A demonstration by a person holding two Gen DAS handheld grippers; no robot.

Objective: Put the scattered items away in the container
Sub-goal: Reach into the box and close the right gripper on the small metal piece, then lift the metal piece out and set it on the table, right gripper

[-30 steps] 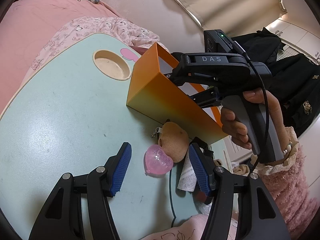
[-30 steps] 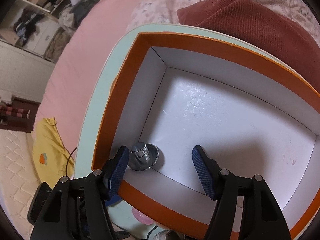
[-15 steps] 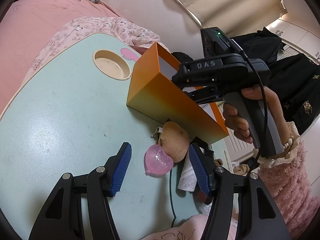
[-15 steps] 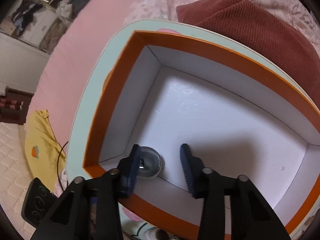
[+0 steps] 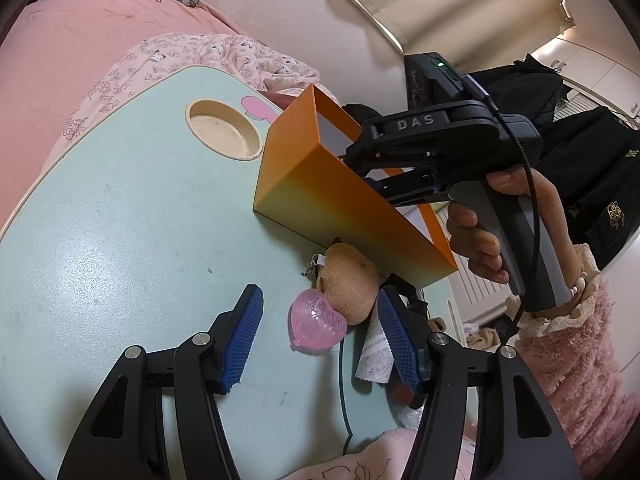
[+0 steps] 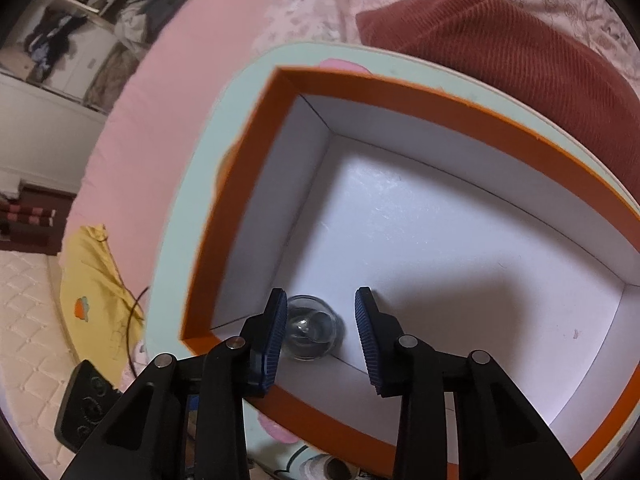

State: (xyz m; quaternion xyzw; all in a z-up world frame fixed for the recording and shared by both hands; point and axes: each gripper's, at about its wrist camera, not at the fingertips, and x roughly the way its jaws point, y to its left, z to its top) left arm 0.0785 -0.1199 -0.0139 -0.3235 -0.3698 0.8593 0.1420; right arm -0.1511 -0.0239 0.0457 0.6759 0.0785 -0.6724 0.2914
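An orange box (image 5: 344,196) with a white inside (image 6: 460,248) stands on the pale green table (image 5: 120,216). A shiny metal knob-like item (image 6: 310,328) lies in the box's near left corner. My right gripper (image 6: 320,320) hangs above the box, jaws partly open and empty; it also shows in the left wrist view (image 5: 440,144). My left gripper (image 5: 320,324) is open low over the table. A pink heart-shaped item (image 5: 316,324) and a tan plush keychain (image 5: 348,284) lie between its fingers, beside the box's wall.
A round cup recess (image 5: 224,130) is sunk in the table at the back. A white patterned roll (image 5: 374,350) and a dark cable (image 5: 342,380) lie near the right finger. Pink bedding (image 5: 72,52) surrounds the table. A maroon cushion (image 6: 520,60) lies behind the box.
My right gripper has risen above the box and its jaws have narrowed, with the metal item left on the box floor. My left gripper has stayed still and open.
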